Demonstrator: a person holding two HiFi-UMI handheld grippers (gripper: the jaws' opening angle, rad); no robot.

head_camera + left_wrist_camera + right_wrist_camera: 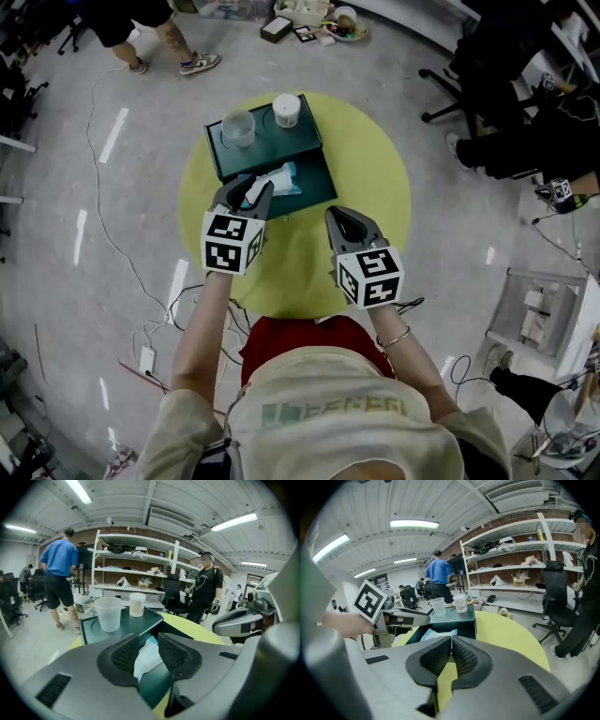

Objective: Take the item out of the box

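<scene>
On the yellow table sits the green box, open, with the white item lying inside it. We hold our left gripper over the box's near edge. Its jaws are parted, and the item shows between them, not clamped. Our right gripper hangs over bare table just right of the box, its jaws closed together and empty. A cup and jar stand on the box's far half.

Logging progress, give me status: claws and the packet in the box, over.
Left claw open at white packet, still in box. Right claw shut, empty. Nothing blocking.
</scene>
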